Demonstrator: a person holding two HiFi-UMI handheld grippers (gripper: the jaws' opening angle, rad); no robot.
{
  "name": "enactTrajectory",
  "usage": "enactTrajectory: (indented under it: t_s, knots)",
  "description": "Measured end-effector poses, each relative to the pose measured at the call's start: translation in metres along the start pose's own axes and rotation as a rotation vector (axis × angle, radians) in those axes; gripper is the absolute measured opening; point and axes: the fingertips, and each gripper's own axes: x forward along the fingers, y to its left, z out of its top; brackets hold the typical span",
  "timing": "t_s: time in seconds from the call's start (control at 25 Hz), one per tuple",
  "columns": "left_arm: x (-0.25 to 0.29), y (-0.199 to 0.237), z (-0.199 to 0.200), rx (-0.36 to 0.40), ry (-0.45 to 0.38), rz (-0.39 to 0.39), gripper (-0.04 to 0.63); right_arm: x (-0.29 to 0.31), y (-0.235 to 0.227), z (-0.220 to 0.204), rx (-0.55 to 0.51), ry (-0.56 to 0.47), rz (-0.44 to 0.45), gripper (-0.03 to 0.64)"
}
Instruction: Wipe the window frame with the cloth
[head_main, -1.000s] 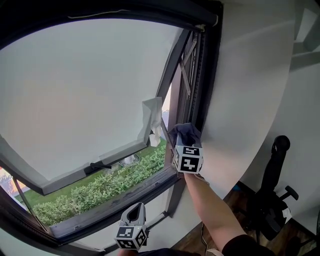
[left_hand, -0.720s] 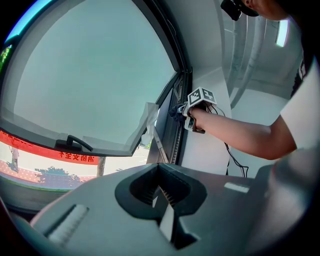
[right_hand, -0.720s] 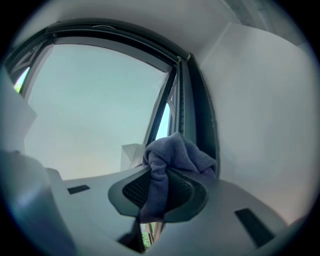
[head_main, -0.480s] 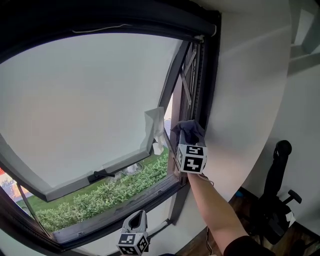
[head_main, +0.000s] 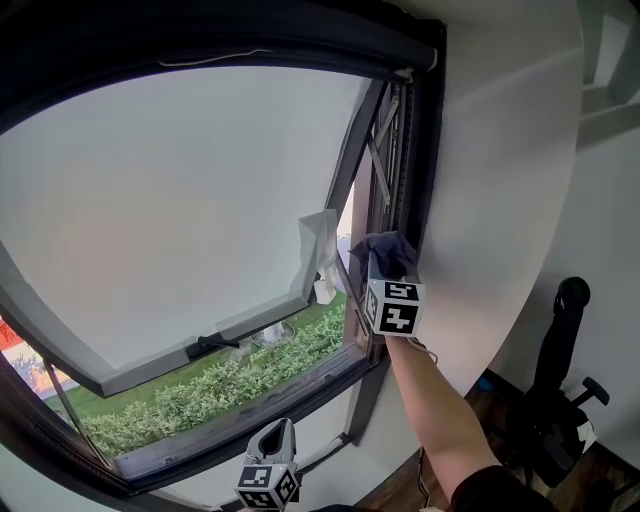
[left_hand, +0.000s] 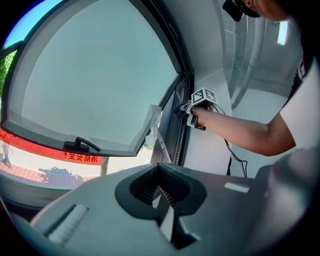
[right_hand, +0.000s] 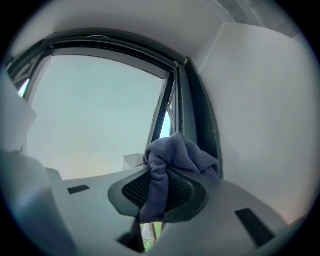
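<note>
overhead, in the head view, the right gripper (head_main: 380, 268) presses a blue-grey cloth (head_main: 386, 248) against the right upright of the dark window frame (head_main: 408, 170); the left gripper (head_main: 271, 432) hangs low, well apart. left gripper view: jaws together, nothing between them. right gripper view: jaws clamped on the bunched cloth, beside the frame.

The right tool (head_main: 384, 268) has climbed a little way up the right-hand upright of the window frame (head_main: 408, 160), taking the cloth (head_main: 390, 247) with it (the bunched purple fabric now sits higher against the dark post than a second ago). The left tool (head_main: 270, 434) has sunk slightly towards the bottom edge of the head view.
</note>
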Motion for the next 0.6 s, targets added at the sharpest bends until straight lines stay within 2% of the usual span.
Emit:
enactTrajectory:
  t_s: [0.12,0.36,0.6]
  knots:
    - [-0.003,-0.004,0.000,0.000,0.005,-0.002,0.009,-0.010,0.002,0.004,-0.016,-0.035,0.040,0.064]
    - [0.000,-0.011,0.006,0.031,-0.003,0.011,0.009,-0.066,0.012,0.006,-0.064,-0.158,0.063,0.066]
    - [0.011,-0.030,0.008,0.058,-0.011,-0.019,0.009,-0.141,0.026,-0.027,-0.028,-0.209,0.102,0.066]
